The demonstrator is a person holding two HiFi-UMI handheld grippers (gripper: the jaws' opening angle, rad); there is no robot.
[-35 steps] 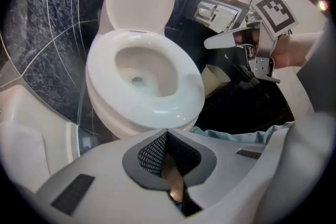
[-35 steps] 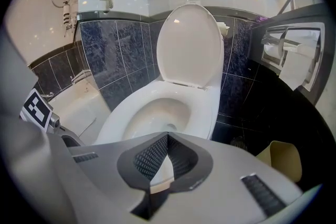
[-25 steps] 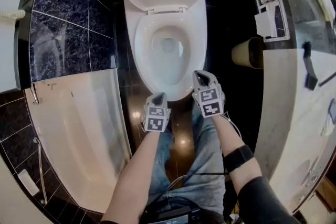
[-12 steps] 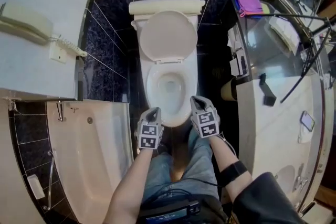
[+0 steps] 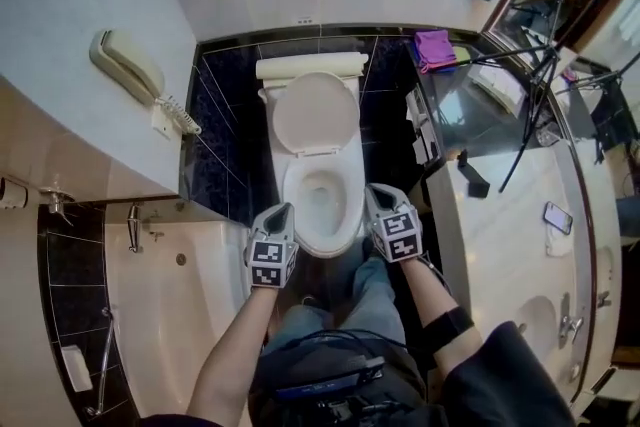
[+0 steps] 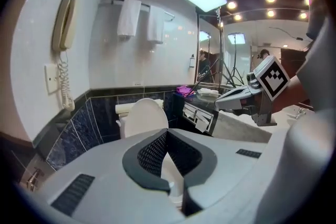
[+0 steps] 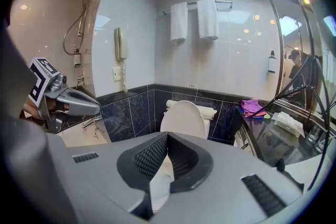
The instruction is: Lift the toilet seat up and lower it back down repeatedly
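The toilet seat stands raised, leaning back against the cistern at the far wall. From here I cannot separate seat from lid; they read as one white oval. Below it the bowl is open, its rim bare.

The person stands upright facing the toilet, holding both grippers out in front at the near edge of the bowl. The left tongs are high above the bowl's near left side and the right tongs above its near right side. Neither touches the toilet. Each gripper's own view shows its two jaws pressed together at the tips with nothing between them, only the bowl far below.

So the seat is in the lifted half of the cycle, and nothing is gripping it. Judging by this, a lowering is what comes next, and the person would have to reach well forward and down to the raised seat's top edge to start it. How many rounds are done cannot be told.

Around the toilet: a bathtub to the left, a wall telephone above it, dark tiles behind, and a long pale worktop on the right with a purple cloth at its far end.
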